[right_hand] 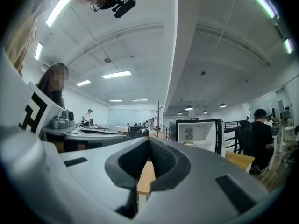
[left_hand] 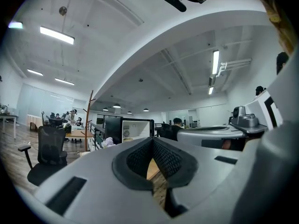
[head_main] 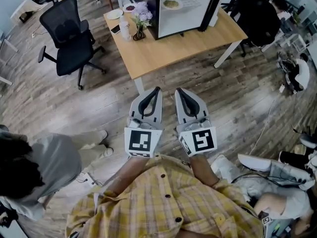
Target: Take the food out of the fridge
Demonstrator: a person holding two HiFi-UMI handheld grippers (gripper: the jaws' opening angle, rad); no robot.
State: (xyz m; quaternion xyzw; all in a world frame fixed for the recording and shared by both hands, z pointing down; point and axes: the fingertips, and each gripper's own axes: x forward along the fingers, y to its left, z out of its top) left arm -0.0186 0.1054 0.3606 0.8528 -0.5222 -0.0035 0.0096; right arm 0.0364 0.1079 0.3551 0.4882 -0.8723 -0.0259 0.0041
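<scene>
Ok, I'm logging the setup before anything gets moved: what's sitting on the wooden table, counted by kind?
Mini fridge: 1
Plate of food inside it: 1
Dishes outside it: 2
Vase of flowers: 1
Dark flat item, likely a phone: 1
Pale item beside the flowers, too unclear to name: 1
Total: 7

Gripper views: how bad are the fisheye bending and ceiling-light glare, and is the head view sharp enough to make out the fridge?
Left gripper view: strong fisheye, dark vignetted corners, ceiling lights blown out. Right gripper view: same bending, light strips glaring. Head view: evenly lit, sharp, soft shadows; the fridge on the table reads clearly.
</scene>
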